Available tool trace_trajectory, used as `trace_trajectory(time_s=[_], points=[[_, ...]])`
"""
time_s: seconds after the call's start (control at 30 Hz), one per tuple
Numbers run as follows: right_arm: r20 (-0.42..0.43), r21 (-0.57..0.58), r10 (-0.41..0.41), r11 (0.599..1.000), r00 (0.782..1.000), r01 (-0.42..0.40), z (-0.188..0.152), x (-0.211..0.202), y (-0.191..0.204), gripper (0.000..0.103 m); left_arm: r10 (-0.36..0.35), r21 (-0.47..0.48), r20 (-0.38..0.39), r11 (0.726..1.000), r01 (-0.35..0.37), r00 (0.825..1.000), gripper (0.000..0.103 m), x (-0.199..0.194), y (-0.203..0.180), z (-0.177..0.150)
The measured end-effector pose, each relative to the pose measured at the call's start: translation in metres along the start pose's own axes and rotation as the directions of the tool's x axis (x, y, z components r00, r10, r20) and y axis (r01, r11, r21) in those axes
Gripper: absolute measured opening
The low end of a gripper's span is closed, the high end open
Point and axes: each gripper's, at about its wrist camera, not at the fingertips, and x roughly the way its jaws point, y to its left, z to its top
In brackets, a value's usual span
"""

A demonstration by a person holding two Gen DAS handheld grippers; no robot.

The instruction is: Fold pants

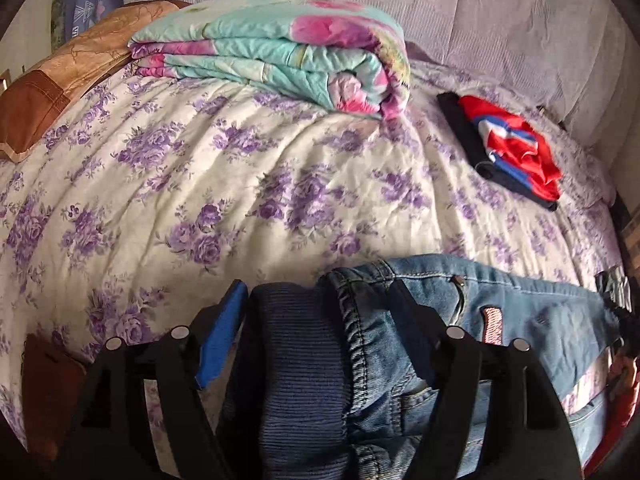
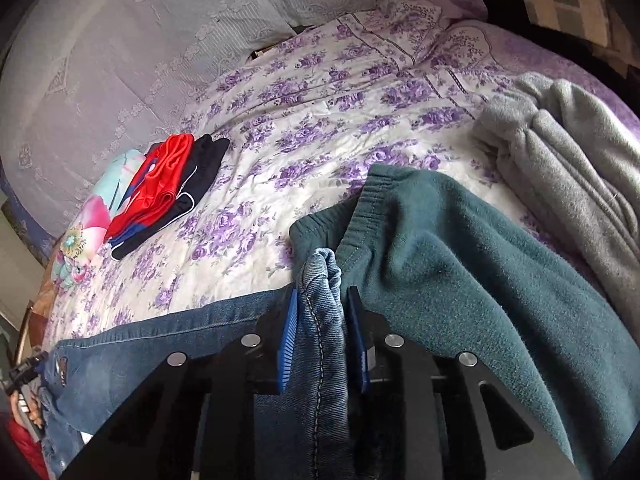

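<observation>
Floral bed (image 1: 248, 168): folded quilt (image 1: 280, 52), red-navy clothes (image 1: 516, 152), jeans (image 1: 532, 304), green pants (image 2: 460, 248), grey garment (image 2: 568, 160).

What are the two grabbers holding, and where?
Both hold the jeans. The left gripper pinches the ribbed waistband; the right gripper pinches a bunched denim edge.

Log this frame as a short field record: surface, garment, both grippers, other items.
surface: bed with purple floral cover
garment: jeans, stretched between the grippers
left gripper: shut on jeans at the ribbed waistband
right gripper: shut on jeans, bunched denim edge
other items: green pants, grey garment, red and dark folded clothes, folded quilt
</observation>
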Motion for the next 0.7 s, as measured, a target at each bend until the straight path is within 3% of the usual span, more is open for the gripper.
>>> trace_trajectory(time_s=[0.2, 0.37, 0.43, 0.47, 0.57, 0.6, 0.7], points=[[-0.001, 0.017, 0.025, 1.000, 1.000, -0.025, -0.001, 0.001, -0.003, 0.026, -0.090, -0.140, 0.021, 0.986, 0.092, 0.996, 0.070, -0.011, 0.032, -0.008], [0.000, 0.026, 0.037, 0.999, 0.999, -0.037, -0.001, 0.002, -0.003, 0.027, -0.100, -0.104, -0.008, 0.990, 0.098, 0.995, 0.070, -0.006, 0.027, -0.008], [0.003, 0.029, 0.044, 0.999, 0.999, -0.044, -0.002, 0.001, -0.005, 0.026, -0.111, -0.067, -0.023, 0.992, 0.109, 0.994, 0.066, 0.000, 0.018, -0.009], [0.006, 0.028, 0.046, 0.999, 0.999, -0.046, -0.002, 0.001, -0.004, 0.024, -0.087, -0.053, -0.009, 0.995, 0.086, 0.996, 0.063, 0.000, 0.014, -0.010], [0.043, 0.002, 0.043, 0.999, 0.998, -0.043, -0.002, -0.007, 0.001, 0.018, -0.104, -0.058, 0.080, 0.992, 0.109, 0.991, 0.026, -0.014, 0.014, -0.009], [0.057, -0.008, 0.040, 0.999, 0.998, -0.040, -0.001, -0.011, 0.003, 0.016, -0.080, -0.075, 0.115, 0.993, 0.089, 0.990, 0.010, -0.022, 0.018, -0.008], [0.080, -0.004, 0.044, 0.999, 0.996, -0.044, 0.009, -0.015, 0.009, 0.015, -0.125, -0.139, 0.198, 0.978, 0.154, 0.972, 0.010, -0.038, 0.029, 0.002]])
